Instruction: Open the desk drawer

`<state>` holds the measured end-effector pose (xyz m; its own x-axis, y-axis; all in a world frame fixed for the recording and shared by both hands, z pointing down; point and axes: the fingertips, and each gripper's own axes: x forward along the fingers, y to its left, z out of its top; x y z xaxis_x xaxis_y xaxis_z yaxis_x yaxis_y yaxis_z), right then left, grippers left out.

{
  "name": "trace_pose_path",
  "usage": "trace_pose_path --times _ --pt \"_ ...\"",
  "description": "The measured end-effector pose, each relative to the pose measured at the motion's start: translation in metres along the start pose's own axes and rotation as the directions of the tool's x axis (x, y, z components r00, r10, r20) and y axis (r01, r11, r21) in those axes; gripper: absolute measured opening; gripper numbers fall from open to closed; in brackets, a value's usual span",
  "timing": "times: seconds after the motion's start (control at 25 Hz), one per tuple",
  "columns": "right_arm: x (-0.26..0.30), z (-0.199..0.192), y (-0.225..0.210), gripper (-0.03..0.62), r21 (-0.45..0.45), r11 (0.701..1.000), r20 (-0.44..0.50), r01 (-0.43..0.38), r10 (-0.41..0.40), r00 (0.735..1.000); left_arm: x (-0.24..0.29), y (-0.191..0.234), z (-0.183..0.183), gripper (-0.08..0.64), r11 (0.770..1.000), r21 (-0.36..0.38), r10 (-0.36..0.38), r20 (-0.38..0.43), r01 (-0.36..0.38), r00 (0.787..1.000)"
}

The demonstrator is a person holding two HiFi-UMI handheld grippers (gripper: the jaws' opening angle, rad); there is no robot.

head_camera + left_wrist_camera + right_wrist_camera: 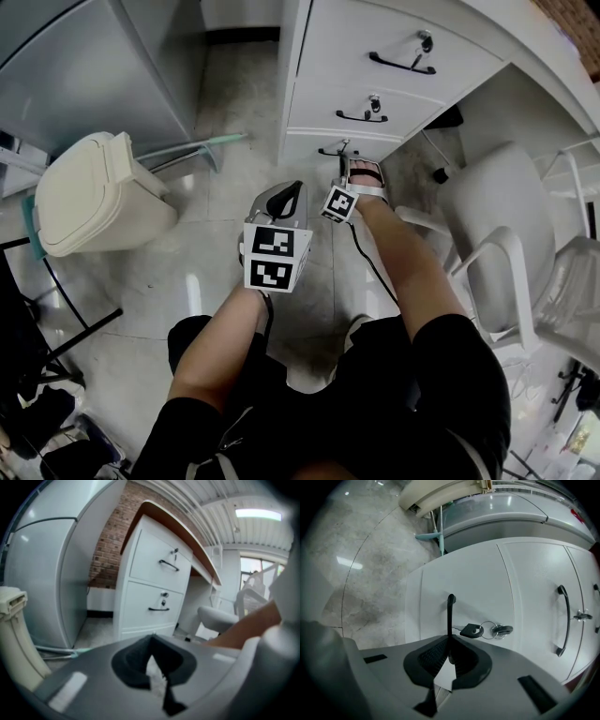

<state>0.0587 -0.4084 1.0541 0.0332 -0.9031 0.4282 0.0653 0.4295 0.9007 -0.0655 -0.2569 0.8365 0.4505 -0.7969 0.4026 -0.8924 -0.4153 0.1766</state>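
Between its closed jaws, the right gripper (450,641) clamps the black handle (450,613) of the bottom drawer (473,585); best pulled straight back, clear of the keys (487,630) alongside; left gripper (151,639), jaws together, holds nothing

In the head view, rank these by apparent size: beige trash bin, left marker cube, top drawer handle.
1. beige trash bin
2. left marker cube, though nearness to the camera inflates it
3. top drawer handle
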Motion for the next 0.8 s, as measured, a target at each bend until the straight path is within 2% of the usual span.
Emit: trace_pose_path --times 0.12,0.4,0.64,0.8 --pt "-0.010 -0.001 0.005 0.014 -0.016 1.000 0.024 -0.007 0.008 1.000 -0.001 -0.001 0.002 -0.002 1.000 -0.001 0.001 0.002 -0.001 1.000" --pt "-0.033 -0.003 0.015 0.014 0.005 1.000 0.053 -0.025 0.024 0.998 0.001 -0.009 0.003 -0.002 1.000 -0.015 -0.013 0.001 0.013 1.000" --pt "-0.060 -0.006 0.028 0.014 0.036 0.997 0.089 -0.069 0.066 0.994 0.000 -0.013 0.004 -0.002 1.000 -0.006 -0.015 0.005 0.015 1.000" --pt "-0.075 -0.008 0.035 0.014 0.016 0.997 0.108 -0.075 0.073 0.991 -0.002 -0.011 0.008 -0.002 1.000 -0.004 -0.012 0.016 0.012 1.000"
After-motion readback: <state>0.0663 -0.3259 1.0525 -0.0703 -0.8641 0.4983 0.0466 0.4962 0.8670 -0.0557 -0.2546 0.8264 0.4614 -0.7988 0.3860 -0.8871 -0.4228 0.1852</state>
